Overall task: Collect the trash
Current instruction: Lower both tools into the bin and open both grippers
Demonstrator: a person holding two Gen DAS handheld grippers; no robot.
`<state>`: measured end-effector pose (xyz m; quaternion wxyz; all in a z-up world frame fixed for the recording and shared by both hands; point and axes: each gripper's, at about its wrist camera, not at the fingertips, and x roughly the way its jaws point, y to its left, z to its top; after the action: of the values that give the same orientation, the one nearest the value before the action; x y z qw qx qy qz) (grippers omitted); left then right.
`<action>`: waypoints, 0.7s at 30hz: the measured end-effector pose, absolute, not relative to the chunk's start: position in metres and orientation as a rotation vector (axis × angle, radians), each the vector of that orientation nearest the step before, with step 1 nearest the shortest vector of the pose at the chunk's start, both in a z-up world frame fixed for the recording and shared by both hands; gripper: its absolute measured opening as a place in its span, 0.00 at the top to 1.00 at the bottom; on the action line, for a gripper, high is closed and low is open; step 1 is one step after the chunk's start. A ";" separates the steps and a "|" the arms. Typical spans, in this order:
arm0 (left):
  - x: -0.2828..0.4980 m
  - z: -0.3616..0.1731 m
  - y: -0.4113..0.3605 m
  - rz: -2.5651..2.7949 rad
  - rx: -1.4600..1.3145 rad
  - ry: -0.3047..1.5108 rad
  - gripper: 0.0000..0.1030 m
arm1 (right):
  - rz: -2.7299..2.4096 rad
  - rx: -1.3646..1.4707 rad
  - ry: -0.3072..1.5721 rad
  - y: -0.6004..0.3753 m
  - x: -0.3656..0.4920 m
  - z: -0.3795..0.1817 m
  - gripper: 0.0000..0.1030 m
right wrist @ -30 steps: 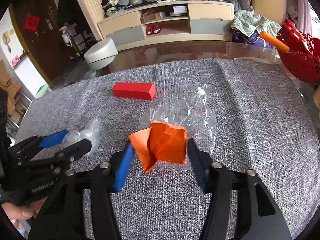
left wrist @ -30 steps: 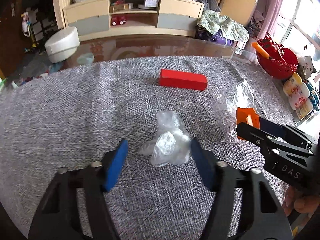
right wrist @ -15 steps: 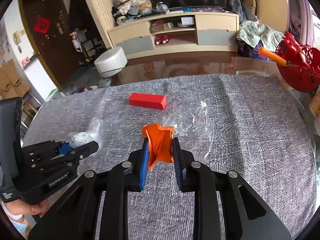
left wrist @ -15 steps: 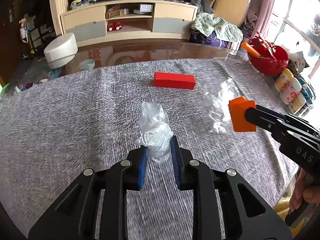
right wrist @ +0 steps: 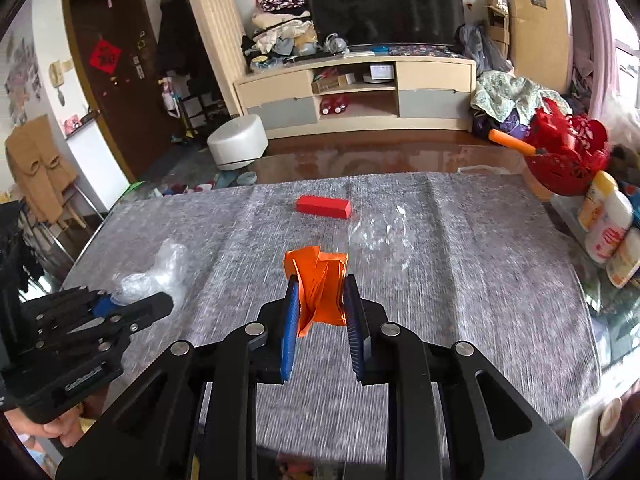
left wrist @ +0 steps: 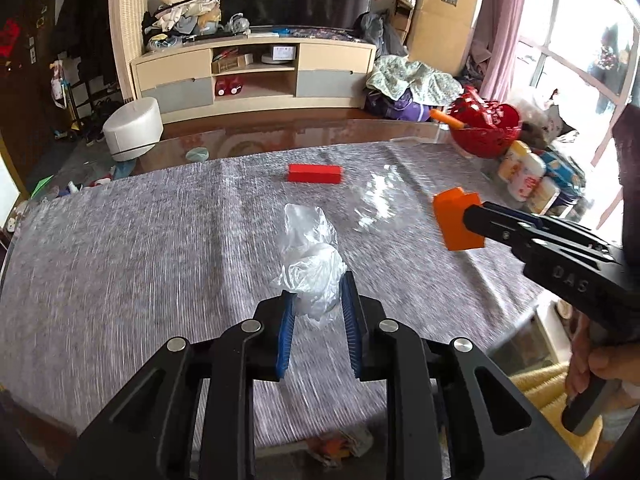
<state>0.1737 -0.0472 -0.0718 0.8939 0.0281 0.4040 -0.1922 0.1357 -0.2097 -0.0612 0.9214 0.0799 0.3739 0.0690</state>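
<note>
My left gripper (left wrist: 318, 294) is shut on a crumpled clear plastic bag (left wrist: 310, 258) and holds it above the grey tablecloth (left wrist: 140, 248). It also shows in the right wrist view (right wrist: 132, 306) with the bag (right wrist: 160, 270). My right gripper (right wrist: 320, 296) is shut on a crumpled orange paper (right wrist: 318, 280), lifted off the cloth; it shows at the right of the left wrist view (left wrist: 476, 220) with the paper (left wrist: 456, 220). A flat clear plastic wrapper (right wrist: 380, 236) and a red box (right wrist: 324, 206) lie on the cloth farther back.
A red basket (right wrist: 568, 160) with an orange stick and several bottles (right wrist: 608, 224) stand at the table's right edge. A bare glass strip (right wrist: 380, 160) runs along the far edge. Beyond it are a white stool (right wrist: 238, 148) and a TV cabinet.
Both grippers went from open to shut, the left on the plastic bag, the right on the orange paper. Both have lifted their loads and drawn back from the table.
</note>
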 end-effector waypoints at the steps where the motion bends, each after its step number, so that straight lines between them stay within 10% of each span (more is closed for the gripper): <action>1: 0.162 -0.069 -0.046 -0.401 0.054 0.832 0.80 | 0.144 0.162 0.767 -0.209 0.126 -0.060 0.78; 21: 0.020 -0.149 -0.040 -0.455 0.000 0.975 0.80 | 0.215 0.157 0.929 -0.186 0.014 -0.139 0.79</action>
<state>0.0203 -0.0401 -0.1494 0.8589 0.0000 0.4642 -0.2165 0.0143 -0.1858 -0.1391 0.8856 0.0753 0.4466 0.1032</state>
